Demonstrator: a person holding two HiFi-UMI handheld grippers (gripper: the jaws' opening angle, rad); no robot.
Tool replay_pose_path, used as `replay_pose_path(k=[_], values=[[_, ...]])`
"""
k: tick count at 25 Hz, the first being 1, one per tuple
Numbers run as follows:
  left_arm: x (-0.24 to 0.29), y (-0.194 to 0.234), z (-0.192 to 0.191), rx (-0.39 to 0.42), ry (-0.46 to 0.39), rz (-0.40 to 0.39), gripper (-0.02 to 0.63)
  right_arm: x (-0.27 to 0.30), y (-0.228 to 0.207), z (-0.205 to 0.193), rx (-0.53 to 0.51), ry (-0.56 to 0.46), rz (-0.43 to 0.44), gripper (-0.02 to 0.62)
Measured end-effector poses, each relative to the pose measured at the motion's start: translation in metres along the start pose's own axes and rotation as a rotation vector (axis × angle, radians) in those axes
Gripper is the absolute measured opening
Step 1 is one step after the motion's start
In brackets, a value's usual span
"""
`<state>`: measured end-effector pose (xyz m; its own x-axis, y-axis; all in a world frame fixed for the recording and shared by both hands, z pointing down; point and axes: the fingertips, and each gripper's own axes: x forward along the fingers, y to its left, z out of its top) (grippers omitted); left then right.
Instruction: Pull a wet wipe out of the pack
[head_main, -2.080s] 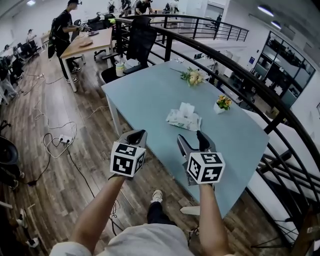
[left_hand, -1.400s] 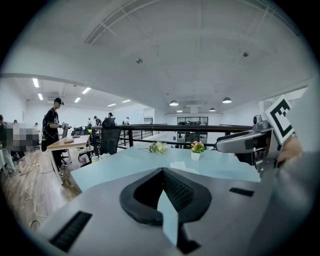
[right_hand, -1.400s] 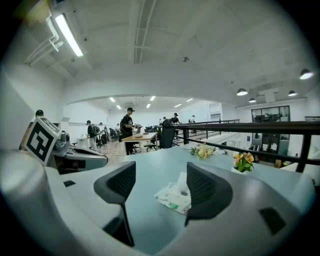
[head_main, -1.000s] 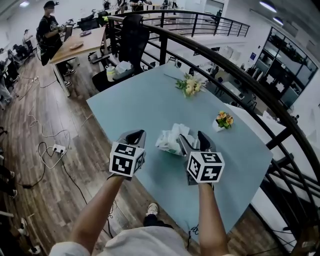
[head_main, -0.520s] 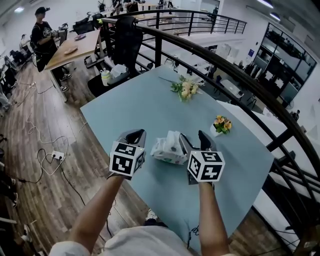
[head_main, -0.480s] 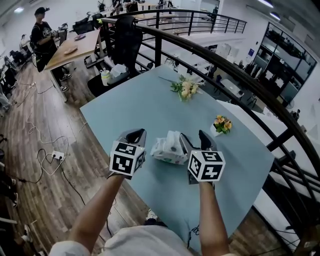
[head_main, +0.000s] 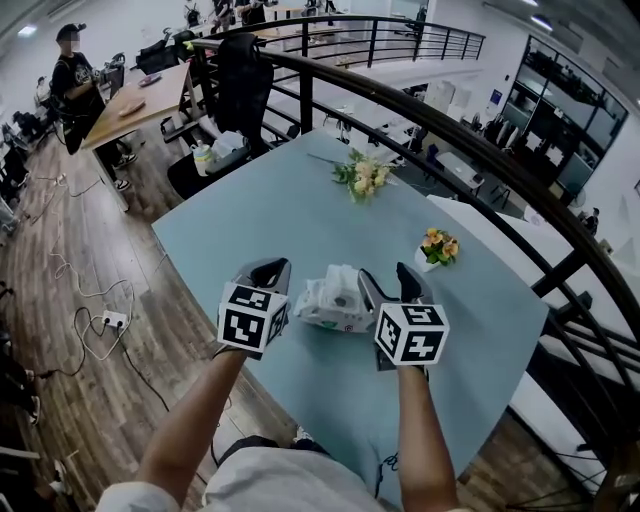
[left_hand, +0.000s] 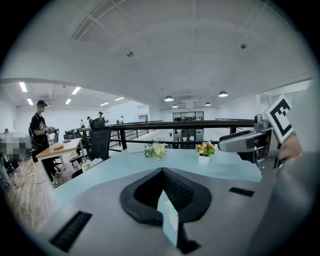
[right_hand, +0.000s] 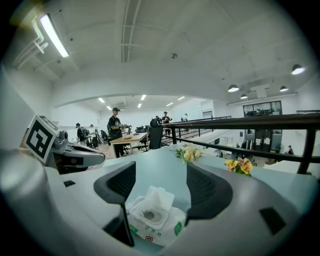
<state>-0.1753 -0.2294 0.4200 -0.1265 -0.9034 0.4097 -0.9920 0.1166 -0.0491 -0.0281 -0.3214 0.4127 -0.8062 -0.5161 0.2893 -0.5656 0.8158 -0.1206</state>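
The wet wipe pack (head_main: 333, 303) is a white soft pack with green print, lying on the light blue table (head_main: 300, 220) near its front edge. In the right gripper view the pack (right_hand: 156, 219) shows an oval opening and a white flap standing up behind it. My right gripper (head_main: 385, 281) is open and hangs just right of the pack; in its own view the right gripper (right_hand: 161, 176) frames the pack from above. My left gripper (head_main: 270, 270), just left of the pack, is shut with nothing held. In the left gripper view, the left gripper (left_hand: 162, 172) hides most of the pack.
A loose bunch of flowers (head_main: 362, 175) lies at the table's far side and a small flower pot (head_main: 432, 250) stands to the right. A black railing (head_main: 480, 150) curves behind the table. A black chair (head_main: 245, 90), a person (head_main: 70, 60) and floor cables (head_main: 112, 320) are at the left.
Both grippers have come forward over the table edge, so the pack that lay well ahead now sits between them. Left gripper stayed shut and right stayed open.
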Motion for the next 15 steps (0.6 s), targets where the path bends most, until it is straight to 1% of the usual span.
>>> replay_pose_path(k=[9,15], values=[[0.016,-0.002,0.004,0.017,-0.019,-0.039,-0.008,0.002,-0.010,-0.001,-0.015,-0.003,-0.038,0.301],[0.034,0.001,0.007,0.041,-0.019,-0.096,-0.008,0.007,-0.017,-0.004,0.003,-0.009,-0.093,0.301]])
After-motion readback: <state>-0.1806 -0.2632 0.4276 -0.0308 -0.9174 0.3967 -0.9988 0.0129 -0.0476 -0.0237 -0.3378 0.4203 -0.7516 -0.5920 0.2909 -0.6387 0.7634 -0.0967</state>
